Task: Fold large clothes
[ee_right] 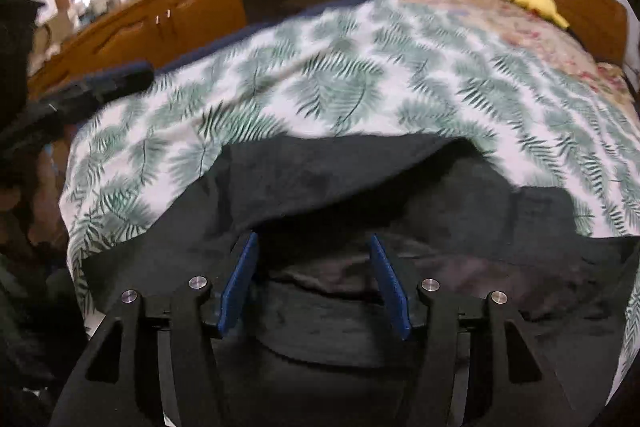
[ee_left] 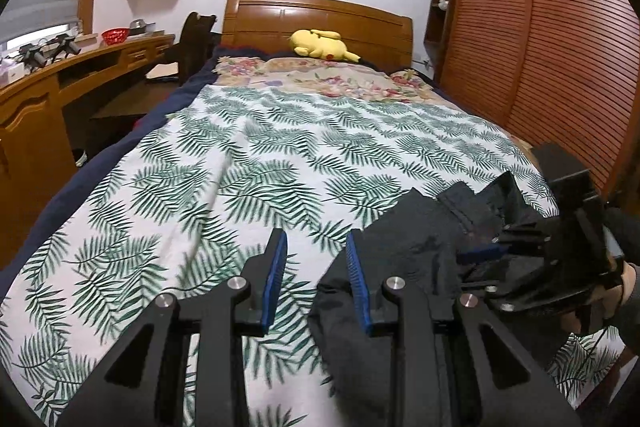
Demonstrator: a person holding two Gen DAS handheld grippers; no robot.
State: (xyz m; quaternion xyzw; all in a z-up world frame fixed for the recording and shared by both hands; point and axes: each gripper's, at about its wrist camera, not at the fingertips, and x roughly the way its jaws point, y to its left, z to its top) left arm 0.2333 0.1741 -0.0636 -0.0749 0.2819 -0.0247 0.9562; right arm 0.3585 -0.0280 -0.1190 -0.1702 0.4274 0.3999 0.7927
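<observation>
My left gripper (ee_left: 316, 275) hangs over the white bedspread printed with green fern leaves (ee_left: 248, 163), its blue-padded fingers parted wide and holding nothing. The left pad sits over bare bedspread; the right pad (ee_left: 358, 283) lies against the near edge of the crumpled black garment (ee_left: 404, 239), though I cannot tell whether it actually touches the cloth. That garment is bunched on the bedspread's near right part, and its lower end runs out of sight beneath my gripper's frame.

My right gripper (ee_right: 314, 279) is also spread wide, with the black garment (ee_right: 320, 179) heaped between and beyond the pads. Nothing is pinched. The garment's folds are dark and blurred here, so its shape and which part faces up are hard to make out; its right side is cut off at the picture's edge.

From the left wrist view, the right gripper's black body (ee_left: 560, 247) shows at the garment's far right, its fingertips mostly hidden behind its own housing and the cloth.

Beyond the bedspread a yellow plush toy (ee_left: 322, 45) lies against the wooden headboard (ee_left: 320, 15).
</observation>
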